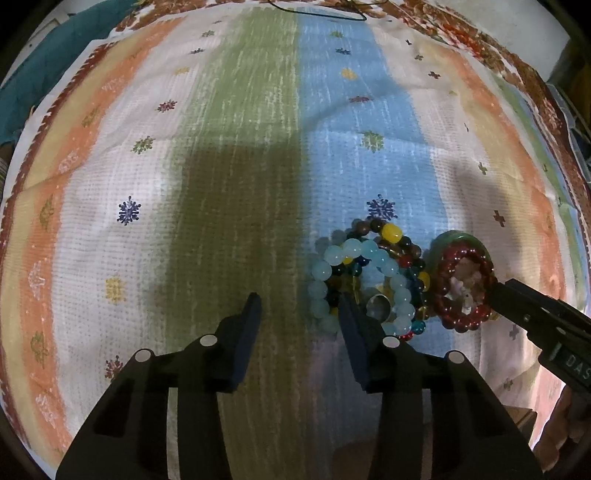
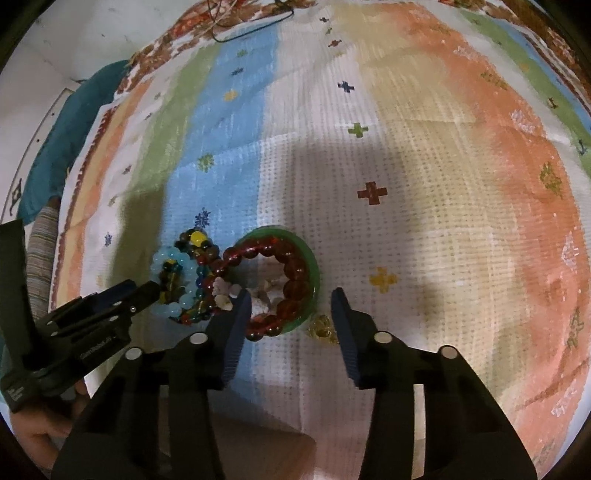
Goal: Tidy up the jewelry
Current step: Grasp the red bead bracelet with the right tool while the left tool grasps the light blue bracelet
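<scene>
Beaded bracelets (image 1: 369, 280) heaped on striped cloth (image 1: 236, 147), claws alongside.

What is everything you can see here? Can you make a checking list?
Surface: striped cloth with little flower and cross prints, lying flat.
Job's things: light blue bead bracelet in a tangled heap with multicoloured bead strands; dark red bead bracelet on a green bangle; small amber piece beside the bangle.
Clutter: teal cloth at the edge.
Grippers: left gripper open, one finger at the heap; right gripper open, astride the red bracelet's near part and the bangle.
Cables: dark cord at the far edge.
Surroundings: dim, too dark to tell.
</scene>
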{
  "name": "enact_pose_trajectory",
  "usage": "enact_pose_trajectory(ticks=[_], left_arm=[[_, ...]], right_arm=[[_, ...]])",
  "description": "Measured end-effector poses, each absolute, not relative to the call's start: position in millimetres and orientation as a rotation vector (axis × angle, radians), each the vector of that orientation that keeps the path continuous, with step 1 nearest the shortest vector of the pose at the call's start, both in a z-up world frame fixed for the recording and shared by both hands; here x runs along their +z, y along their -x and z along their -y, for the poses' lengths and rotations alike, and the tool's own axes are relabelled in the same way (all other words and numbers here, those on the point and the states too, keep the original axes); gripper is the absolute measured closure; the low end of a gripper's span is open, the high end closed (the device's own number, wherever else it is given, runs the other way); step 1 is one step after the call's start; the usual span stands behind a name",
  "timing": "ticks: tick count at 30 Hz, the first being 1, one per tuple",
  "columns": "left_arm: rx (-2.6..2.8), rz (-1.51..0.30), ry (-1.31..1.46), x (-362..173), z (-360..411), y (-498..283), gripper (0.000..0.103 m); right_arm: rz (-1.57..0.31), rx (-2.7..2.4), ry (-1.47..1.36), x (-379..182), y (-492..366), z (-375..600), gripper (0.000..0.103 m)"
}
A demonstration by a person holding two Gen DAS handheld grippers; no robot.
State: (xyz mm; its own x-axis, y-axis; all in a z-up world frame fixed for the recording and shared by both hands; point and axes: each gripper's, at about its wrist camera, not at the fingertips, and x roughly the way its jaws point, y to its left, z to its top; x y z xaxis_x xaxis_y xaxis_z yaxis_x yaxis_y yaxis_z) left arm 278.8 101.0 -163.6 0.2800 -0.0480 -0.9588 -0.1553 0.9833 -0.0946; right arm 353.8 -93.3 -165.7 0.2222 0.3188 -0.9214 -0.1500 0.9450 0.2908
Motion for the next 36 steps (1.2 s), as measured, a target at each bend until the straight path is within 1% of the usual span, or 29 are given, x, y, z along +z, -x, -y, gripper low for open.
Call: enact_pose_trajectory(ticks=[2,3,5,6,7,9,12,17,26,36], left_arm=[[0.073,-1.286,0.183,-164.1,-100.0,-278.7,0.062],[0.069,-1.285,0.187,-164.2,-99.7,-278.9,0.064],[0.061,-1.286,0.2,-164.7,-100.5,-278.6,0.069],[0.059,-1.286,0.205,-164.8,-100.4,-278.7,0.072],[0.058,-1.286,0.208,-165.2,-100.3,-278.8,0.078],[0.058,-1.293,0.214,-167.1,-102.1,-278.2,0.085],[0.063,-1.295,0.207,-171.4,-103.2,-277.1,0.09],[0.056,-1.291,0.203,-172.7,-99.6,-280.1,0.092],[0.063,-1.265,0.241,-158.5,-114.9,-275.1,0.092],[0.08,-1.229,0.17,-142.6,-107.3,-273.8,0.092]], right_arm=[[-1.312,0.328,-0.144,-167.5,-355.6,91.6,0.066],[-1.314,0.329,-0.141,-168.7,-356.4,91.1,0.068],[-1.321,0.328,-0.141,-171.0,-357.5,91.2,0.074],[-1.323,0.324,-0.136,-172.2,-357.2,91.8,0.075],[-1.324,0.321,-0.132,-173.3,-357.8,91.3,0.078],[-1.325,0.32,-0.133,-175.2,-358.1,92.4,0.079],[-1.329,0.324,-0.15,-176.1,-359.0,95.1,0.081],[-1.32,0.322,-0.136,-173.7,-358.0,98.1,0.089],[-1.282,0.328,-0.094,-163.7,-353.6,96.2,0.089],[-1.251,0.321,-0.019,-154.5,-345.9,93.6,0.089]])
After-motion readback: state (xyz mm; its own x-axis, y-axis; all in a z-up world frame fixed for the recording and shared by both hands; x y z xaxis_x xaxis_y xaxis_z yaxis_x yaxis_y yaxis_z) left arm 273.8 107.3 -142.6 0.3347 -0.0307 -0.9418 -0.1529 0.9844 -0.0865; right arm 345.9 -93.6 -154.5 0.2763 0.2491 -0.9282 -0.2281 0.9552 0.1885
